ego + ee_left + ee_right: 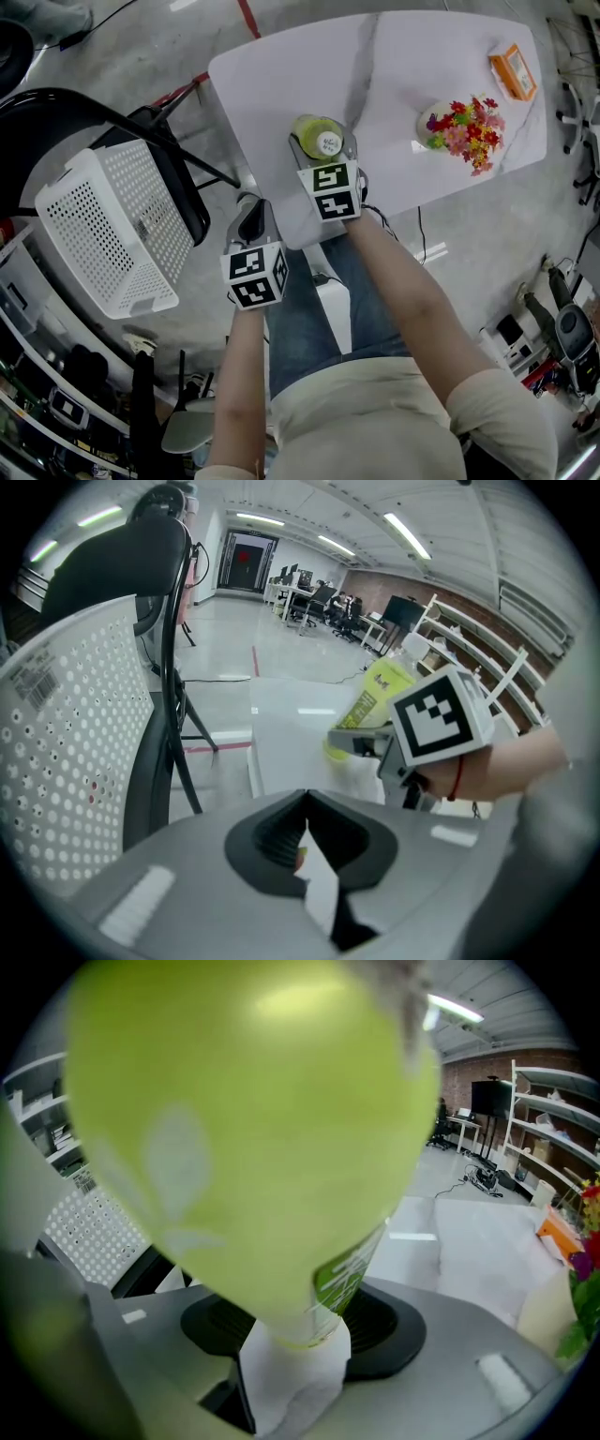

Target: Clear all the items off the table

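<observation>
A green bottle [317,136] with a white cap stands near the front edge of the white table [394,66]. My right gripper [323,150] reaches onto the table, with a jaw on each side of the bottle, shut on it. In the right gripper view the bottle [244,1129] fills most of the picture and hides the jaw tips. From the left gripper view the bottle [375,700] leans a little, with the right gripper [361,742] against its lower part. My left gripper [251,204] hangs off the table's front left corner, shut and empty [305,794].
A pot of red and pink flowers [464,127] and an orange box [513,72] stand on the table's right half. A white perforated basket [108,230] rests on a black chair [112,112] to the left of the table. The person's legs are below the table edge.
</observation>
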The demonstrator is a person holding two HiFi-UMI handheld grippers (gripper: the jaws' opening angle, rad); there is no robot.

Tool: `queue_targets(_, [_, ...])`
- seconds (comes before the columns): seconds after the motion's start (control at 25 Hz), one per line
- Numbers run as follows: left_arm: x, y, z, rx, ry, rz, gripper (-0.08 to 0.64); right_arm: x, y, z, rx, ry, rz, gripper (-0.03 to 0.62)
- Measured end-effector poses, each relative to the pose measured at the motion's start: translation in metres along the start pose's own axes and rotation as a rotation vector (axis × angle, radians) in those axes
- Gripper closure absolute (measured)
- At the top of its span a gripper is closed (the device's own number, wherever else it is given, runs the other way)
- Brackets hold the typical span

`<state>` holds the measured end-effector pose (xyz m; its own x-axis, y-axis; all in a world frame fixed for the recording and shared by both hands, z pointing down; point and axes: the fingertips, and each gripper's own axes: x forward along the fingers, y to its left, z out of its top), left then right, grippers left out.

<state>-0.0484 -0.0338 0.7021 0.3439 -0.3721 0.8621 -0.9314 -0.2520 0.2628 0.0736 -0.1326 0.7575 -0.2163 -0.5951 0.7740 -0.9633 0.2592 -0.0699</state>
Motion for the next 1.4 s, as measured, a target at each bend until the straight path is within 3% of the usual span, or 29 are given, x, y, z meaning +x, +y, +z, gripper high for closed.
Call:
queue_targets(0.48, [-0.017, -0.002, 0.004, 0.017, -0.024, 0.0, 0.552, -0.029, 0.007, -0.001, -0.04, -0.006, 0.003, 0.324])
queue_targets(1.4, [-0.097, -0.003, 0.032, 0.028, -0.073, -0.018, 0.552, -0.127, 0.036, 0.068, -0.02, -0.089, -0.042, 0.324])
